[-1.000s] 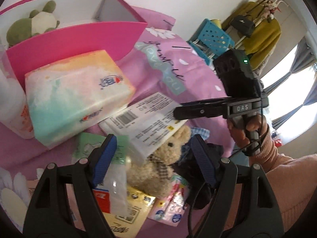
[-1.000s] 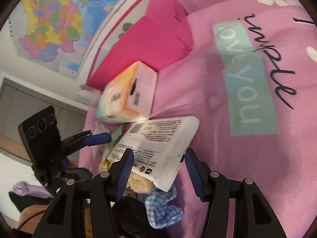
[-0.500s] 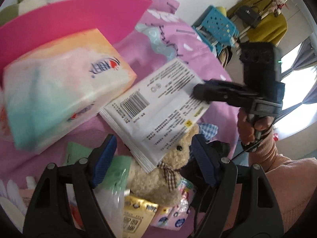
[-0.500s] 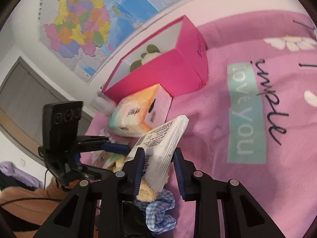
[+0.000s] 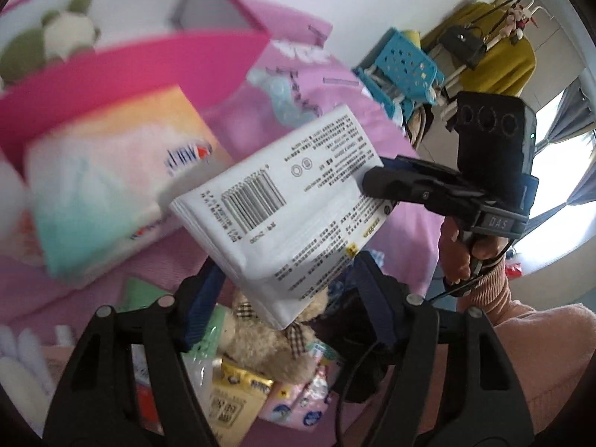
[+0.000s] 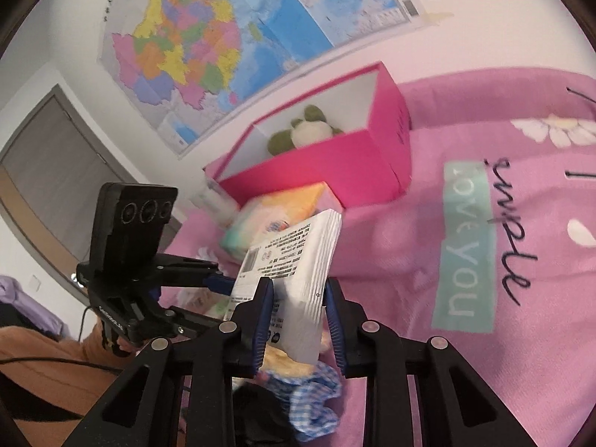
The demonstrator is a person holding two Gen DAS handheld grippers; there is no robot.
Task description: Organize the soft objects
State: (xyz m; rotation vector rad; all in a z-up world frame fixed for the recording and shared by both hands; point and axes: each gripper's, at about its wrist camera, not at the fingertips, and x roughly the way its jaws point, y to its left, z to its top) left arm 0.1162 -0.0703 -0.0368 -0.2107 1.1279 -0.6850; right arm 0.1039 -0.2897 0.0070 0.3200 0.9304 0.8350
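Note:
My right gripper (image 6: 298,316) is shut on a white tissue pack (image 6: 298,260) with black print and holds it in the air above the pile. The pack also shows in the left wrist view (image 5: 283,205), with the right gripper (image 5: 376,182) clamped on its right edge. My left gripper (image 5: 287,305) is open and empty, low over a tan teddy bear (image 5: 260,339). An open pink box (image 6: 335,164) on the pink bedspread holds a green and white plush (image 6: 301,136). A pastel tissue pack (image 5: 111,186) lies in front of the box.
Small packets (image 5: 238,387) and a blue checked cloth (image 6: 316,402) lie around the bear. A dark cloth (image 5: 357,320) sits to its right. A blue crate (image 5: 402,67) and a coat rack stand beyond the bed. A map hangs on the wall (image 6: 223,37).
My right gripper closed on the white tissue pack and lifted it off the pile, tilting it upward. The left gripper stayed open over the teddy bear.

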